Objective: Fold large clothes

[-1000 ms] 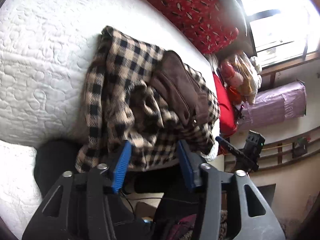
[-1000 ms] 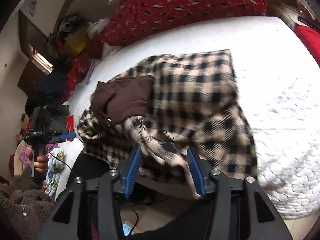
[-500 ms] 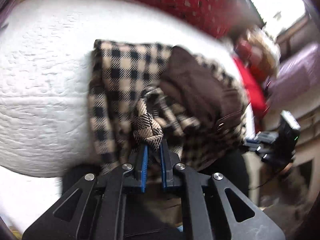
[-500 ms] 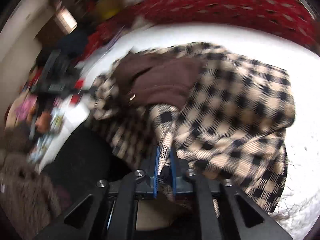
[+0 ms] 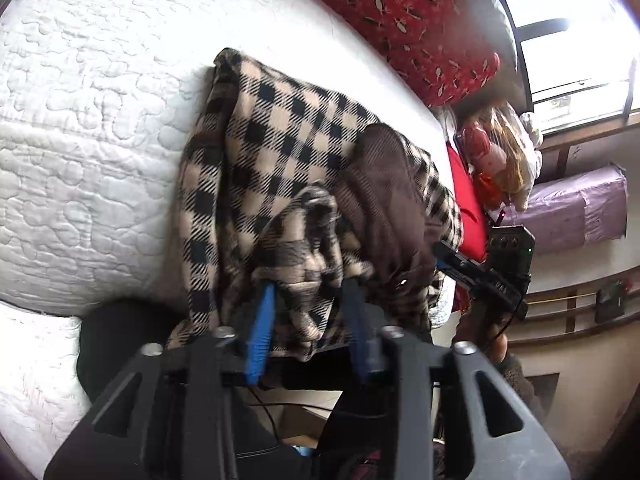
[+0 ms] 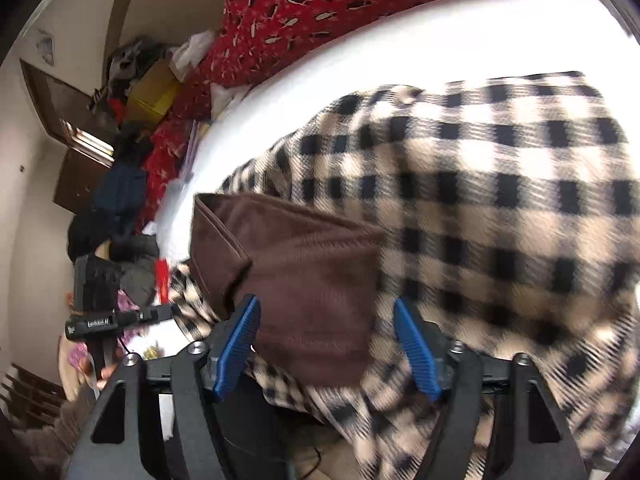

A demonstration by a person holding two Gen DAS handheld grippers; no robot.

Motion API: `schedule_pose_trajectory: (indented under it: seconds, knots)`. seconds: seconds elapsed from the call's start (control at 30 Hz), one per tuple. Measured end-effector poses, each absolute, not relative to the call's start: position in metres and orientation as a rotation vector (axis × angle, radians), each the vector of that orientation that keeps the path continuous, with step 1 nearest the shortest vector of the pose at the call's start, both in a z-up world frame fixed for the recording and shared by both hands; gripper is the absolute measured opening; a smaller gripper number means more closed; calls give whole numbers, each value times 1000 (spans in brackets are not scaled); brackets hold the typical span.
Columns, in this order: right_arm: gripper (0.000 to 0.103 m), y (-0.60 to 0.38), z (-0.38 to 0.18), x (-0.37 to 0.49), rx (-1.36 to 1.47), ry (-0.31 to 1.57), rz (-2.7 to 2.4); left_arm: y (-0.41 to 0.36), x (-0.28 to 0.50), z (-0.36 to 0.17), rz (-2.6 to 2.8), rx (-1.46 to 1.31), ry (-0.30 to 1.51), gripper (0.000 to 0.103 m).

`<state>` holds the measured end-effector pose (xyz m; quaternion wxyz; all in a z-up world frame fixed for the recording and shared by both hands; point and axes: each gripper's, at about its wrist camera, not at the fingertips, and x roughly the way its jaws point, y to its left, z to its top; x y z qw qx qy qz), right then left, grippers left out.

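I record a beige-and-black checked jacket (image 5: pixel 280 152) lying in a rough bundle on the white quilted bedspread (image 5: pixel 92 128), its lower end hanging over the mattress edge toward me. Its brown corduroy hood (image 5: pixel 384 200) lies folded on top of the checks, at about 2 o'clock from the bundle's middle in the left wrist view.

My left gripper (image 5: pixel 308 308) points down at the near end of the bundle. Its blue pads (image 5: pixel 260 332) stand apart and are opening; a crumpled fold of checked cloth lies between them, and the pads do not appear to press it.

My right gripper (image 6: pixel 326 344) sits low over the hood (image 6: pixel 312 288). Its blue pads (image 6: pixel 236 344) are spread and opening, with the brown corduroy and the checked hem below it lying between them. This view is blurred, so I judge the cloth to be loose rather than pinched, with some reserve.

In the left wrist view my right gripper (image 5: pixel 444 252) shows at 3 o'clock, its tip reaching the hood's edge. In the right wrist view my left gripper (image 6: pixel 160 314) shows at 9 o'clock, with fingers (image 6: pixel 104 372) of my hand just below it.

A red patterned blanket (image 5: pixel 400 12) lies along the far side of the bed at 12 o'clock. A doll (image 5: pixel 496 160) rests beyond the bed's end at 2 o'clock, beside a purple wrapped bundle (image 5: pixel 580 212).
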<state>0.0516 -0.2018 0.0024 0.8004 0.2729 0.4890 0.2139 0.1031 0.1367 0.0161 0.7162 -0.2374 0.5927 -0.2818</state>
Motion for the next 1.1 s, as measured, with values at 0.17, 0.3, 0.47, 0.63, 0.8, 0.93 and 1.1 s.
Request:
schedule_pose_trajectory:
  seconds: [0.17,0.3,0.47,0.63,0.8,0.93,1.1]
  knots:
    - [58,-194,8,51,480,1088,476,125,117,10,-619,-510,1316,50]
    - [29,-191,19,47,424,1039,499,122,124,-1,-590,-523,1341,49]
    - [8,-170,47,24,370,985,770,127,100,20,-601,-369,1273,48]
    - [7,-136,33,0,151,1133,908,161,94,21,-595,-489,1276,48]
    - [15,-106,-7,-22,-32,1311,922,170,104,24,-594,-591,1270,48]
    - [29,-118,-1,-28,-28,1315,888,154,114,31,-606,-554,1274,48]
    - [54,-184,35,-28,110,1201,709,142,121,30,-607,-518,1302,48]
